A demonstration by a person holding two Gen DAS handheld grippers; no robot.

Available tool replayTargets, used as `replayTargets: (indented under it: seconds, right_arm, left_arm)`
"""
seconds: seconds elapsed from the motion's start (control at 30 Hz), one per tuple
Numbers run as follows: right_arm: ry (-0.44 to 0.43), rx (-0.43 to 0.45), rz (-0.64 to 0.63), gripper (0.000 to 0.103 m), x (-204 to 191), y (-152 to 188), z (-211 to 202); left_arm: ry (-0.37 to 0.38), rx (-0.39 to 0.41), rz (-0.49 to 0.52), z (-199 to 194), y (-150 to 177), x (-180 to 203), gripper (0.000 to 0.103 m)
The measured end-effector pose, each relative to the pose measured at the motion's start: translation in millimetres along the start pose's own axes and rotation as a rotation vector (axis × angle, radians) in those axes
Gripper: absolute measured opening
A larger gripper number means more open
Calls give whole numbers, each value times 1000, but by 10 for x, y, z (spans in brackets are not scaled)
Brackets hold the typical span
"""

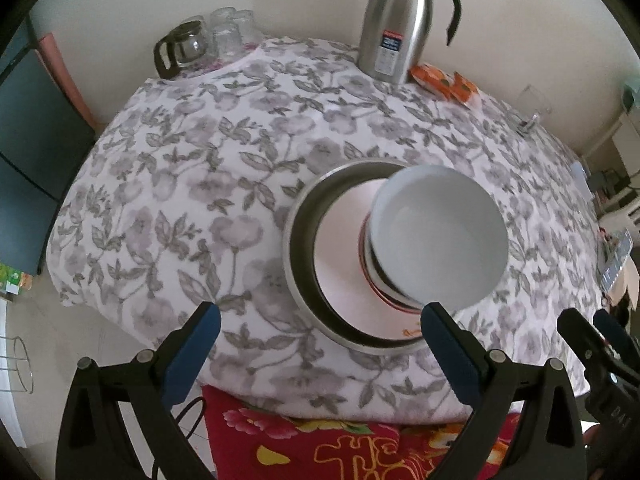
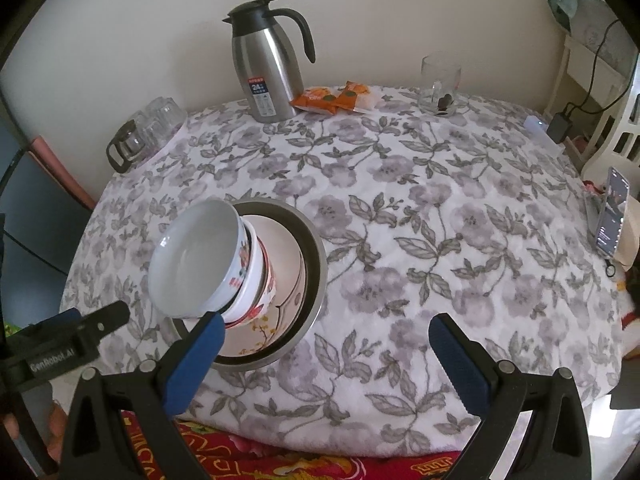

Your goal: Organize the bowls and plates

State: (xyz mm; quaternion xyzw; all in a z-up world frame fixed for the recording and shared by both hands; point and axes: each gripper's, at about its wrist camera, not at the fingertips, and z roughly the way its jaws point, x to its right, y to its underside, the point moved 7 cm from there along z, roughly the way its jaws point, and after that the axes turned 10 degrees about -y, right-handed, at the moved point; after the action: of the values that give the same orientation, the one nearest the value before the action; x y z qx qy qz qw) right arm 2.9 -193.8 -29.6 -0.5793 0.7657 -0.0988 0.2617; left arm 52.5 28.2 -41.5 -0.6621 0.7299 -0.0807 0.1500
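Fingers spread wide, left hand-held gripper [image 1: 320, 354] and right hand-held gripper [image 2: 326, 364] hover empty near the stacked bowls [image 2: 208, 264].

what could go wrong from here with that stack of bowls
1. The top white bowl sits tilted on the stacked bowls; a nudge might slide it off.
2. The whole pile rests in a metal basin near the table edge, on soft floral cloth.
3. Both grippers, left and right, are open close by.

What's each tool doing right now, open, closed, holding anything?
Left tool: open, holding nothing, near the stack of bowls.
Right tool: open, holding nothing, beside the same stack.
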Motion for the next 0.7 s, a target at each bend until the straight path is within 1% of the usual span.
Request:
replayTargets:
  seconds: [0.07,0.17,0.33,0.43,0.6,0.7]
  right_arm:
    - [5,1,2,103,12,8,-15]
    - [6,-1,7,103,26,33,-26]
    - [14,-7,9,103,52,52,-12]
    - [14,-12,10,103,62,69,7]
    - [21,-16,0,103,76,112,47]
    - [16,-26,-4,103,80,141,79]
  left_arm:
    - [3,-7,7,2,32,33,100]
    - [-12,-20,16,29,60,59,100]
    - [-8,-50,2,99,92,54,100]
    - [-9,-43,-10,120,113,34,100]
    - [-12,-31,12,169,178,70,100]
    - [-11,-6,17,194,200,95,100]
